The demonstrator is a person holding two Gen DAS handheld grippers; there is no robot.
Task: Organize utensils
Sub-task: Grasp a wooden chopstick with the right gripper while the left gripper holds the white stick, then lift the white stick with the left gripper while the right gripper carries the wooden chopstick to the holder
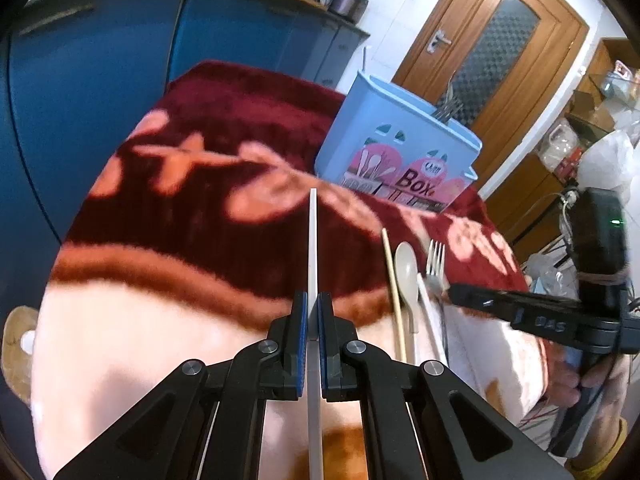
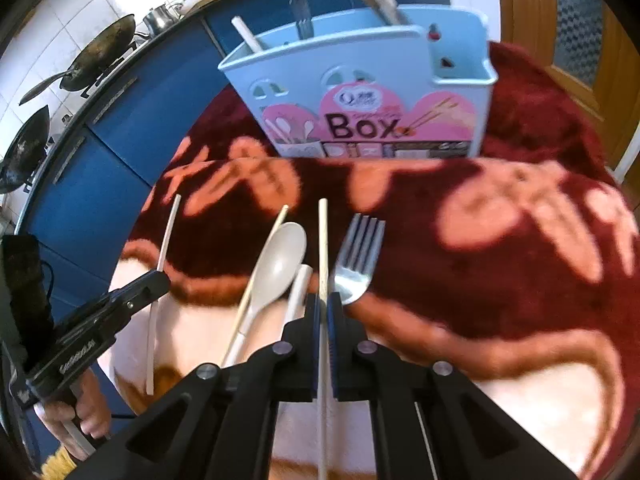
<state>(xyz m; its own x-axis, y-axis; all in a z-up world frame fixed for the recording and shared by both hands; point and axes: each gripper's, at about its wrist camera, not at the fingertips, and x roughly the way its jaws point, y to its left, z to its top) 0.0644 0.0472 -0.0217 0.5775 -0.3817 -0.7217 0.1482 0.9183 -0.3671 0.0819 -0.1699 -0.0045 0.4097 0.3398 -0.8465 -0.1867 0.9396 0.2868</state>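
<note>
Left fingers pinch a white chopstick; right fingers pinch a wooden chopstick beside the fork.

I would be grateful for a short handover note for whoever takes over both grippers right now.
Left gripper: shut on a white chopstick, above the blanket.
Right gripper: shut on a wooden chopstick.
Blue utensil box stands at the far side of the blanket; it already holds forks and a few other utensils.
Left on the blanket: beige spoon, metal fork, second wooden chopstick and a white handle beside the spoon.
Next, probably: drop both held chopsticks into the box, then the rest.
</note>
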